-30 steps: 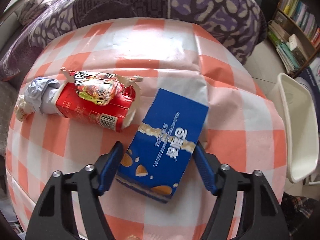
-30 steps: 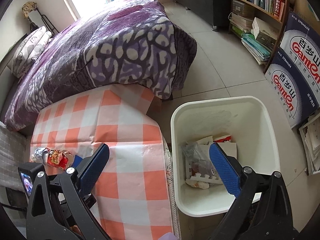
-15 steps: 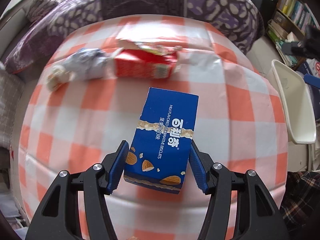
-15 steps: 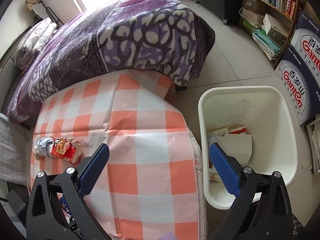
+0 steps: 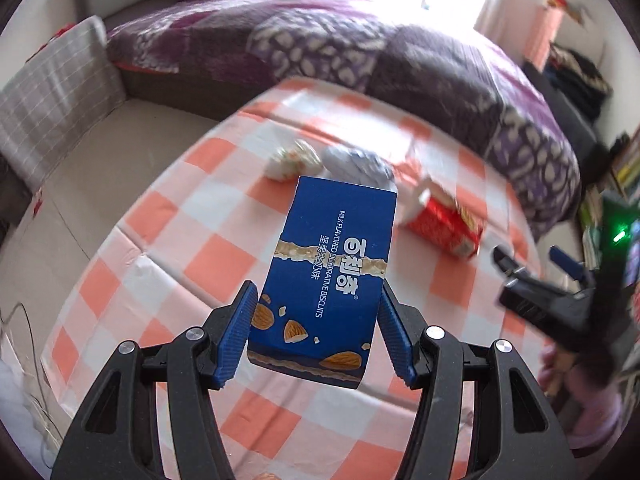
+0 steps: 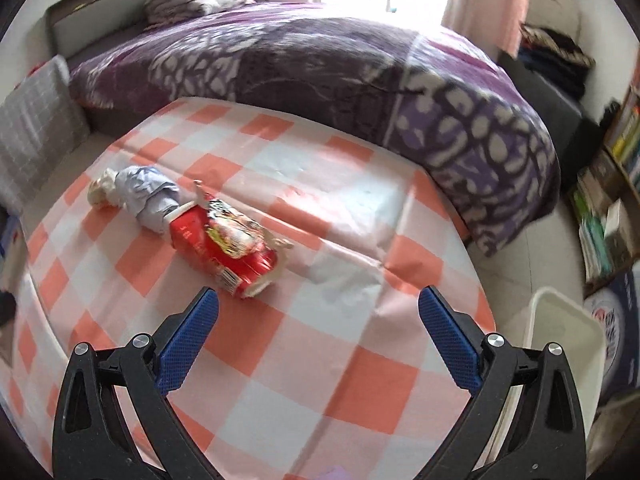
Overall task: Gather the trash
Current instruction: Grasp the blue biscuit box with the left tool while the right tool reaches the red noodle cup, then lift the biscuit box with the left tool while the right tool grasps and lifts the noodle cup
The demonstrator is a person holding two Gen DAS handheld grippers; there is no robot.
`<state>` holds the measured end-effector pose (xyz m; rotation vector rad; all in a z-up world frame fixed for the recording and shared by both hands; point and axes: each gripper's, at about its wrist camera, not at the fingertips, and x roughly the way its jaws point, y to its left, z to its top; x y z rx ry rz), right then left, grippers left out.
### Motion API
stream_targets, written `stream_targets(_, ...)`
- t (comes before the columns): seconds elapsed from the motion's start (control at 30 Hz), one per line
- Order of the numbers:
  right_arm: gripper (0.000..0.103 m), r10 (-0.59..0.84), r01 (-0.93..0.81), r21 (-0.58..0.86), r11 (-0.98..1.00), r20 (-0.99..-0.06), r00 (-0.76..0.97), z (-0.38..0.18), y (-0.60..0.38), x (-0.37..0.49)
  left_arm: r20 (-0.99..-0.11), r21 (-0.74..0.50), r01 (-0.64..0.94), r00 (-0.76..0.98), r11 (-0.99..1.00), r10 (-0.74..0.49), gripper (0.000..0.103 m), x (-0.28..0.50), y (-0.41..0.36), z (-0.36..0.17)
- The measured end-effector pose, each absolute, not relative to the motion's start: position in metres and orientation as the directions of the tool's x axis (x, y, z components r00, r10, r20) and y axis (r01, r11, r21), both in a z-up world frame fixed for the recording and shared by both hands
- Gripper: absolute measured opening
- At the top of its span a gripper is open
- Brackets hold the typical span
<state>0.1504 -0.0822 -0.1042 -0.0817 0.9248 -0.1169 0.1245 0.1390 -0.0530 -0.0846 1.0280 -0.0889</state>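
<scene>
The left tongs (image 5: 314, 334) pinch a blue biscuit box (image 5: 334, 276) by its long sides, the blue pads pressed against it near its close end. The box is lifted clear of the checked surface (image 5: 168, 240) and points away from the camera, its printed face up.

Beyond the box, on the far part of the surface, lie three more pieces of trash in a loose row: a small crumpled white wrapper (image 5: 290, 160) at the left, a grey crumpled bag (image 5: 356, 162) touching it, and a red carton (image 5: 444, 220) off to the right. In the right wrist view the same row shows more plainly — the grey bag (image 6: 150, 196) butts against the red carton (image 6: 224, 248), and a shiny torn snack wrapper (image 6: 234, 232) lies on top of the carton.

The right tongs (image 6: 318, 342) are spread wide with nothing between them, hovering above the near right part of the surface, the red carton just beyond the left finger. A white bin (image 6: 560, 336) stands on the floor at the right, just past the surface's edge — only its rim shows. A bed with a purple patterned blanket (image 6: 360, 72) lies along the far side
</scene>
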Motion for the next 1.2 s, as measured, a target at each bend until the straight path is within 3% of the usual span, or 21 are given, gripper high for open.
stream_targets(0.2, 0.096, -0.107, -0.178, -0.260, 0.949, -0.798, 0.594, -0.120, -0.041, 0.192, -0.835, -0.173, -0.025, 0.534, 0.985, -0.133, 0.059, 0.123, 0.155, -0.040)
stream_targets(0.37, 0.096, -0.104, -0.268, -0.312, 0.911, -0.806, 0.583, -0.132, -0.026, 0.212, -0.841, -0.170, -0.022, 0.525, 0.985, -0.133, 0.059, 0.122, 0.153, -0.044)
stream_targets(0.4, 0.091, -0.099, -0.290, -0.320, 0.902, -0.807, 0.583, -0.135, -0.023, 0.213, -0.842, -0.171, -0.023, 0.523, 0.985, -0.134, 0.059, 0.122, 0.153, -0.045)
stream_targets(0.43, 0.070, -0.087, -0.311, -0.313, 0.898, -0.816, 0.571, -0.139, -0.022, 0.214, -0.842, -0.173, -0.025, 0.522, 0.985, -0.135, 0.059, 0.123, 0.154, -0.045)
stream_targets(0.47, 0.060, -0.074, -0.328, -0.294, 0.898, -0.835, 0.545, -0.142, -0.021, 0.216, -0.843, -0.174, -0.028, 0.521, 0.984, -0.134, 0.059, 0.123, 0.155, -0.046)
stream_targets(0.63, 0.046, 0.006, -0.270, -0.189, 0.944, -0.808, 0.589, -0.122, -0.022, 0.208, -0.829, -0.182, -0.060, 0.546, 0.982, -0.120, 0.059, 0.123, 0.162, -0.042)
stream_targets(0.83, 0.046, 0.074, -0.193, -0.088, 0.977, -0.712, 0.698, -0.069, -0.020, 0.184, -0.777, -0.180, -0.110, 0.626, 0.977, -0.073, 0.059, 0.117, 0.170, -0.023)
stream_targets(1.2, 0.047, 0.046, -0.072, -0.026, 0.997, -0.554, 0.832, 0.004, -0.038, 0.127, -0.663, -0.172, -0.162, 0.749, 0.972, 0.008, 0.059, 0.098, 0.168, 0.012)
